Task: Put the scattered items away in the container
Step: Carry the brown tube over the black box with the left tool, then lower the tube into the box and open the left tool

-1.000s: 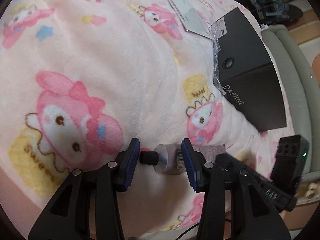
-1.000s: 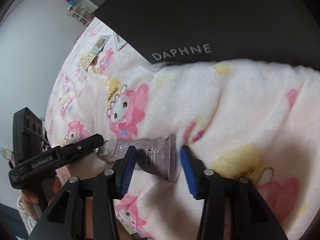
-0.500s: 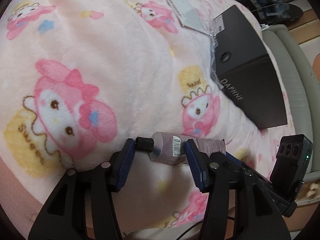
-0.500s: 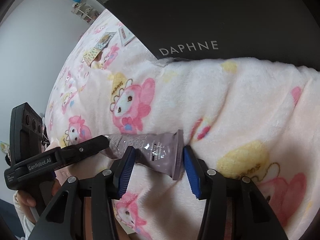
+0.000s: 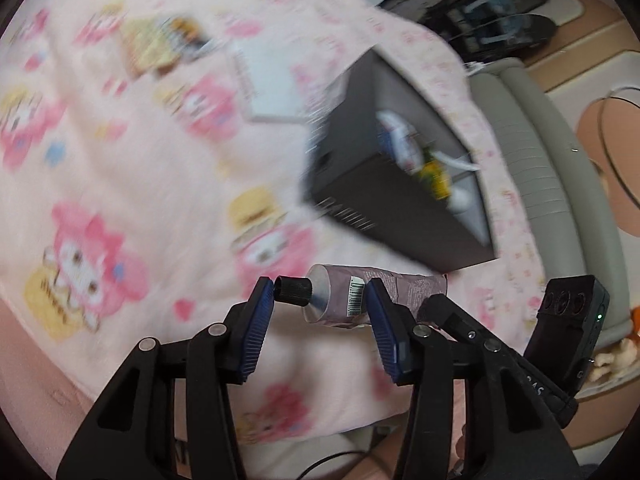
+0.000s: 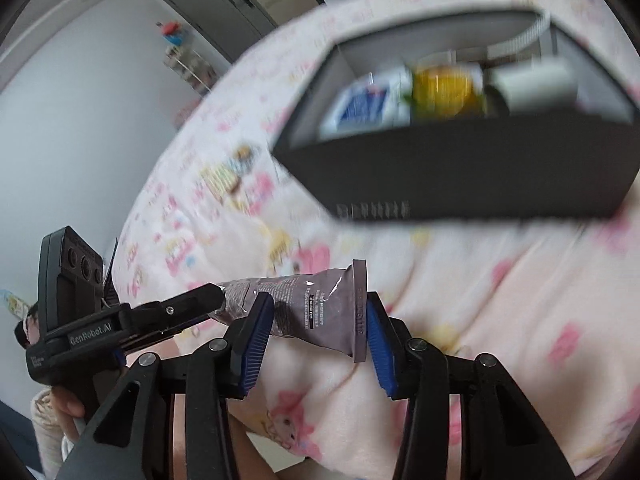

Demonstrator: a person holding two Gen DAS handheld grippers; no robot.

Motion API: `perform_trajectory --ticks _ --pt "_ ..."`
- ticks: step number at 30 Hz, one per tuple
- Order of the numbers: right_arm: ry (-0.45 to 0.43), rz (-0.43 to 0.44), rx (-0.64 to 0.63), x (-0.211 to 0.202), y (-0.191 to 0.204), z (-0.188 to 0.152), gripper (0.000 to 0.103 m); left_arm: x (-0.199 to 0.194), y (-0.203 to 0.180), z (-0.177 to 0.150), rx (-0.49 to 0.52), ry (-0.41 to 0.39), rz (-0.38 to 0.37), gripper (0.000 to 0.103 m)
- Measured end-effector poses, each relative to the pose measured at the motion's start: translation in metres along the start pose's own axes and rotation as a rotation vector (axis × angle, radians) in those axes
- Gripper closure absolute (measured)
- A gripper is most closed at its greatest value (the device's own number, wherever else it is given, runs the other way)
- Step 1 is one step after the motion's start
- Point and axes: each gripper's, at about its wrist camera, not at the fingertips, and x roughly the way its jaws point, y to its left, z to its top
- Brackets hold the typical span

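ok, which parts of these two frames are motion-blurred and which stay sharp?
Left wrist: blanket and black box smeared; left hand-held gripper and tube crisp. Right wrist: box and its contents blurred, right hand-held gripper and tube sharp. Both show fisheye bending.

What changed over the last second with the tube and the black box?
Both grippers, left and right, have lifted the tube off the pink blanket, cap against one left finger, crimped end against one right. The black box now shows its open inside with items in it. The shared hold is unchanged.
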Motion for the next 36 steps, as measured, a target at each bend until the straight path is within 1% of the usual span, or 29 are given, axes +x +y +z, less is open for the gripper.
perform_trajectory --ticks 4,7,9,11,15,19,22,27,28,29,30,33,36 --pt "-0.082 0.007 -0.001 -0.034 -0.008 0.026 0.061 0.002 -0.043 0.028 0.087 -0.024 -0.021 0.055" --pt "-0.133 -0.014 -0.003 -0.052 -0.019 0.046 0.061 0.013 -0.077 0.05 0.151 -0.035 -0.033 0.055" --pt "-0.167 -0.027 0.004 -0.064 -0.03 0.061 0.061 0.028 -0.098 0.064 0.178 -0.03 -0.049 0.055" --pt "-0.19 -0.053 0.02 -0.072 -0.046 0.074 0.061 0.052 -0.114 0.077 0.182 -0.004 -0.071 0.055" --pt "-0.195 -0.119 0.052 -0.079 -0.081 0.092 0.062 0.098 -0.134 0.092 0.201 0.055 -0.075 0.056" --pt "-0.156 -0.137 0.109 -0.07 -0.119 0.104 0.062 0.137 -0.144 0.098 0.207 0.103 -0.047 0.055" --pt "-0.131 -0.174 0.118 -0.063 -0.133 0.106 0.062 0.139 -0.148 0.097 0.228 0.092 -0.035 0.056" --pt "-0.203 -0.253 0.034 -0.079 -0.123 0.096 0.062 0.14 -0.155 0.093 0.268 0.073 -0.007 0.056" --pt "-0.221 -0.263 0.025 -0.082 -0.12 0.095 0.062 0.141 -0.156 0.091 0.28 0.075 0.002 0.057" --pt "-0.23 -0.262 0.018 -0.084 -0.117 0.094 0.062 0.144 -0.158 0.088 0.292 0.09 0.005 0.062" --pt "-0.234 -0.26 0.014 -0.084 -0.115 0.094 0.062 0.148 -0.16 0.085 0.304 0.105 0.008 0.064" --pt "-0.194 -0.252 0.026 -0.074 -0.114 0.091 0.062 0.157 -0.167 0.073 0.35 0.13 0.023 0.064" --pt "-0.162 -0.282 0.022 -0.066 -0.109 0.083 0.061 0.155 -0.168 0.067 0.347 0.139 -0.011 0.064"
